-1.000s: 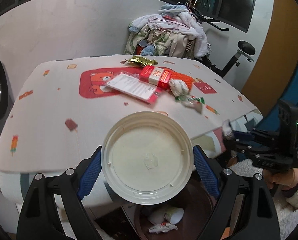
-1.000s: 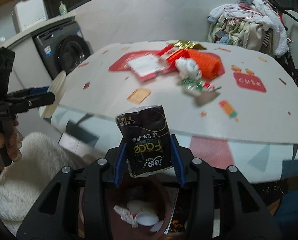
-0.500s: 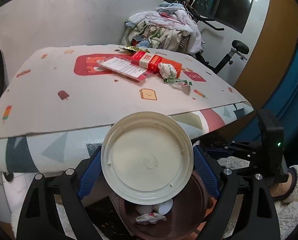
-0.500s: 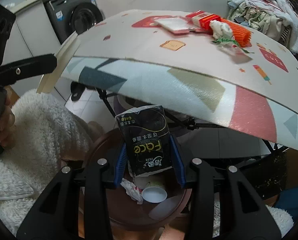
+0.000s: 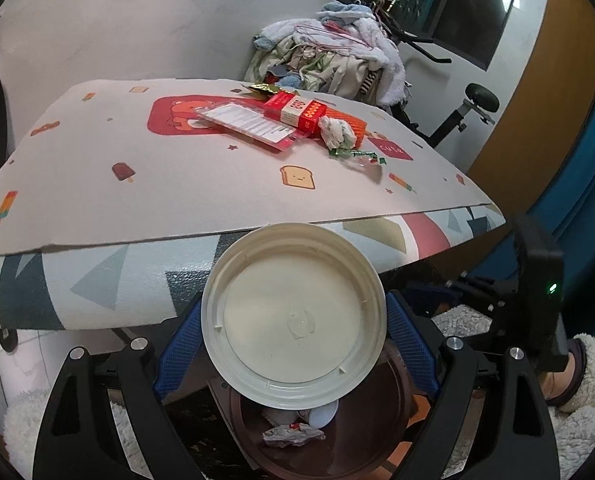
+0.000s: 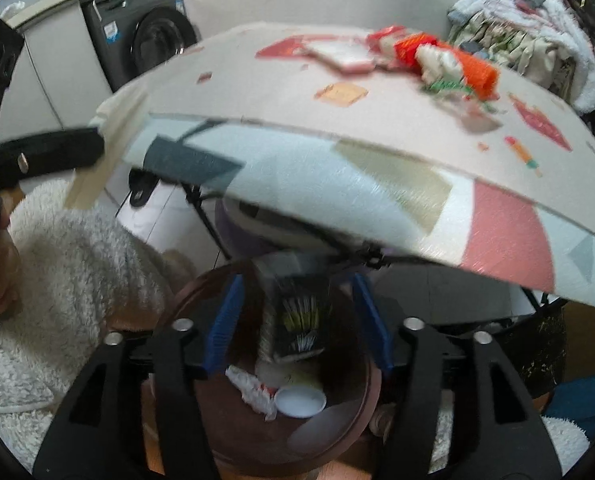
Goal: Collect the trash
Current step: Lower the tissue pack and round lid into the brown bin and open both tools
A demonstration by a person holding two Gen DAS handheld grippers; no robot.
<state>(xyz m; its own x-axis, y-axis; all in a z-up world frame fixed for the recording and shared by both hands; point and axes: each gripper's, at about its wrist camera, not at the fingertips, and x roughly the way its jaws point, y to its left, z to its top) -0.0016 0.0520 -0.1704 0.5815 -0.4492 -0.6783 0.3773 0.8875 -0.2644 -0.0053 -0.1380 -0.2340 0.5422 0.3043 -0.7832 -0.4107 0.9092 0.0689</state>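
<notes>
The left gripper [image 5: 293, 332] pinches one cream lid [image 5: 293, 316] above one brown bin [image 6: 337, 432]; the right gripper [image 6: 297, 320], jaws spread, lets one black packet [image 6: 297, 320] drop into it. Behind, one patterned table [image 5: 137, 184] bears about five scraps, beside one washing machine [image 6: 145, 36] and a clothes heap [image 5: 329, 60].

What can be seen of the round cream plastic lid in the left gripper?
The round cream plastic lid is clamped at its rim between the left gripper's blue-padded fingers. Its hollow underside faces the camera: raised rim, small tabs, central moulding mark. It hangs below the table edge, above the brown trash bin that holds crumpled wrappers.
</notes>
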